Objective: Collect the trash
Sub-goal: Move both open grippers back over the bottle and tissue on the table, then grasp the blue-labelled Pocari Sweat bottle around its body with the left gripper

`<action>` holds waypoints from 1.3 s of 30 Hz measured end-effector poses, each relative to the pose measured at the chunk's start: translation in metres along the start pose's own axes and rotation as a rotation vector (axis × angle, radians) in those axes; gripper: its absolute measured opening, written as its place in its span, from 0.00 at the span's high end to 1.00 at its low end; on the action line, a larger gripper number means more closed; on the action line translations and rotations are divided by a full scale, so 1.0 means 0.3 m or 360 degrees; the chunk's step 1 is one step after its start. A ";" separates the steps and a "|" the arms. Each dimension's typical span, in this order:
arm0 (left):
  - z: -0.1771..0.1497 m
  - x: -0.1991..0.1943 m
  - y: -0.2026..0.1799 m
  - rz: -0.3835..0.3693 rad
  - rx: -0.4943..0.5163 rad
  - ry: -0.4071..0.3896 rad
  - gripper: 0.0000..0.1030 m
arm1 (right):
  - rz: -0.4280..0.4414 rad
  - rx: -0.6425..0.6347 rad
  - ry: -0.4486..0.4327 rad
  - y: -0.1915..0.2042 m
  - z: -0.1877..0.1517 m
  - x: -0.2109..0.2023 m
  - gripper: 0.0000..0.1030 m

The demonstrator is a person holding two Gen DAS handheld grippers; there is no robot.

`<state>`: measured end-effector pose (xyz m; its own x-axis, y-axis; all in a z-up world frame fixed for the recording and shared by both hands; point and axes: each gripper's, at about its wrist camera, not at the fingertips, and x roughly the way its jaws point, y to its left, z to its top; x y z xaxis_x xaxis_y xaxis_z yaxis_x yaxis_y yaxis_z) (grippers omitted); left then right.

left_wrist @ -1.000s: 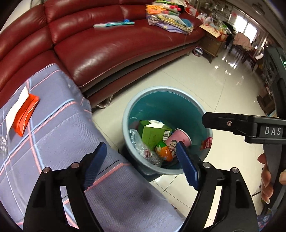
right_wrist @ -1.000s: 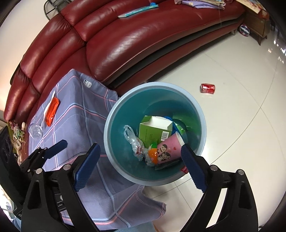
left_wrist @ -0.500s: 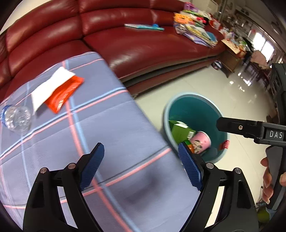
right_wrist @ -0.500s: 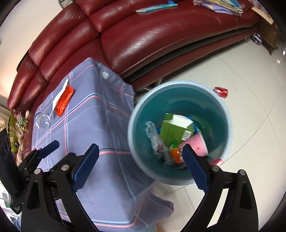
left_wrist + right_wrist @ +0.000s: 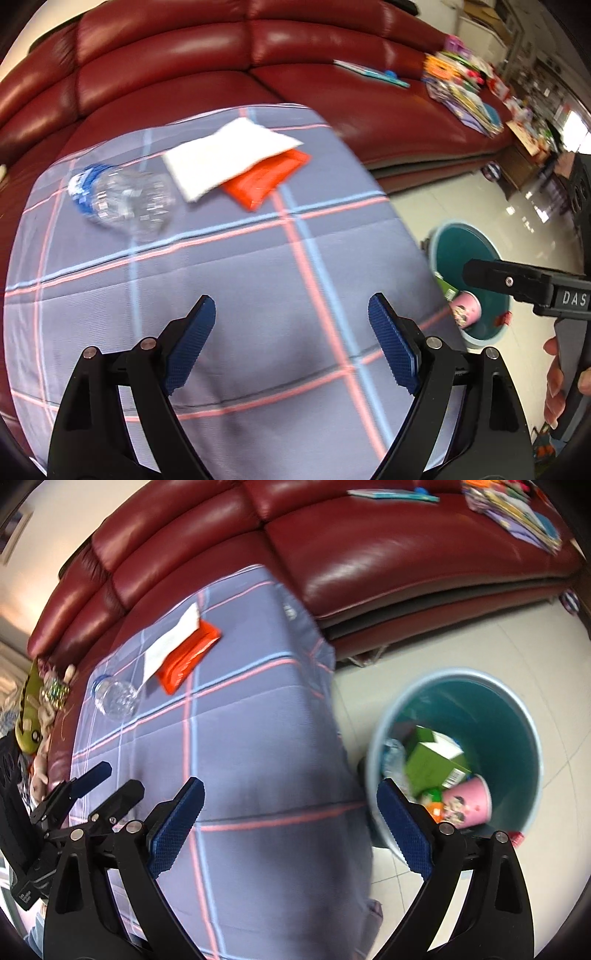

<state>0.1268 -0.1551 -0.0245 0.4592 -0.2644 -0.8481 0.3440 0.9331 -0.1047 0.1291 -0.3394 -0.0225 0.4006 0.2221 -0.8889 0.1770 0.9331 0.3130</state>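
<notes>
Layout: cloth-covered table ahead of both sets of fingers, bin on the floor to its right.

Beyond the left gripper (image 5: 291, 339) fingertips, on the tablecloth (image 5: 258, 266), lie a plastic bottle (image 5: 122, 199) to the far left, a paper sheet (image 5: 229, 158) to its right, and a packet (image 5: 266, 177) partly under that sheet. A sofa (image 5: 221, 55) stands behind the table. The bin (image 5: 458, 760) sits beyond the right gripper (image 5: 290, 821) right finger; in it lie a carton (image 5: 432, 760) and a cup (image 5: 469, 805), near each other.
</notes>
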 end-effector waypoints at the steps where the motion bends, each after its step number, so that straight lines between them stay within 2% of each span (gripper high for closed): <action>1: 0.008 -0.006 0.043 0.0019 -0.0035 -0.0004 0.21 | 0.0002 -0.0012 0.0004 0.016 0.005 0.007 0.08; 11: 0.099 -0.042 0.338 0.0074 -0.0346 -0.0055 0.21 | -0.0012 -0.0203 0.0071 0.261 0.131 0.129 0.08; 18: 0.186 -0.020 0.506 0.0124 -0.0541 -0.0044 0.21 | -0.0009 -0.0341 0.0063 0.398 0.270 0.210 0.08; 25: 0.282 0.082 0.582 0.0191 -0.0689 0.0017 0.21 | -0.0003 -0.0343 0.0059 0.441 0.386 0.290 0.08; 29: 0.313 0.140 0.585 0.0299 -0.0710 0.0029 0.21 | -0.0025 -0.0380 0.0052 0.468 0.458 0.332 0.08; 32: 0.311 0.165 0.600 0.0320 -0.0735 0.0006 0.19 | -0.0031 -0.0389 0.0047 0.483 0.508 0.357 0.08; 36: 0.277 0.181 0.618 0.0396 -0.0685 0.0027 0.19 | -0.0031 -0.0414 0.0066 0.498 0.549 0.401 0.08; 39: 0.226 0.188 0.658 0.0353 -0.0721 0.0078 0.19 | -0.0046 -0.0481 0.0088 0.526 0.561 0.444 0.08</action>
<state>0.2763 -0.0022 -0.0577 0.4381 -0.0462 -0.8977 -0.1527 0.9803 -0.1250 0.3616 -0.2101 -0.0353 0.3482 0.2016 -0.9155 -0.0909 0.9793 0.1810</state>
